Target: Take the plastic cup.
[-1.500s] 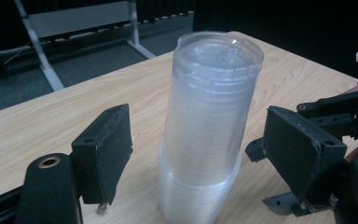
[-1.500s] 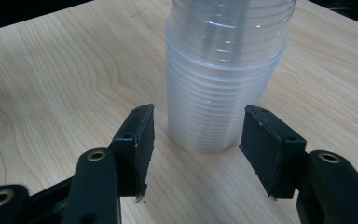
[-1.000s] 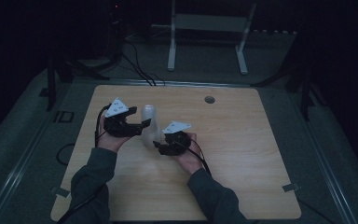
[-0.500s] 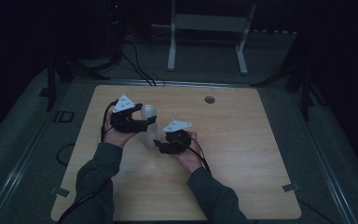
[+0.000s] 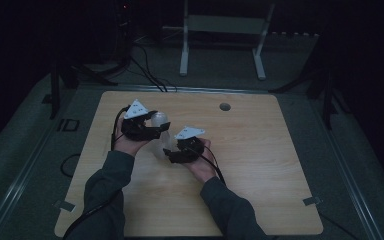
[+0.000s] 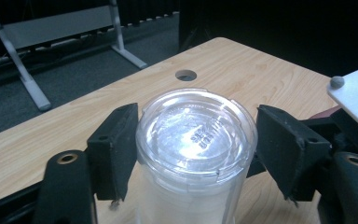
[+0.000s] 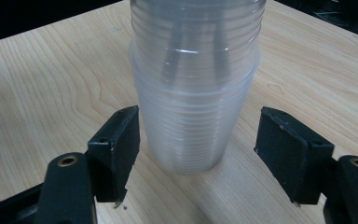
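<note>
A stack of clear plastic cups (image 5: 161,134) stands on the wooden table (image 5: 260,165). Its top piece (image 6: 196,135) sits base up over the lower cups (image 7: 191,135), which taper down to the table. My left gripper (image 5: 159,126) has just been closing on that top piece; in the left gripper view both pads (image 6: 121,144) lie against its sides. My right gripper (image 5: 168,151) sits lower on the stack and has just been opening. In the right gripper view its jaws (image 7: 196,149) straddle the lower cups, with a clear gap at the right pad (image 7: 284,149).
A round cable hole (image 5: 225,106) sits in the table's far edge. A white metal stand (image 5: 224,30) and cables lie on the floor beyond the table. The person's forearms come in from the near edge.
The left gripper has edged right onto the stack's top and its jaws have come in around it. The right gripper has stayed put while its jaws spread off the lower cups.
</note>
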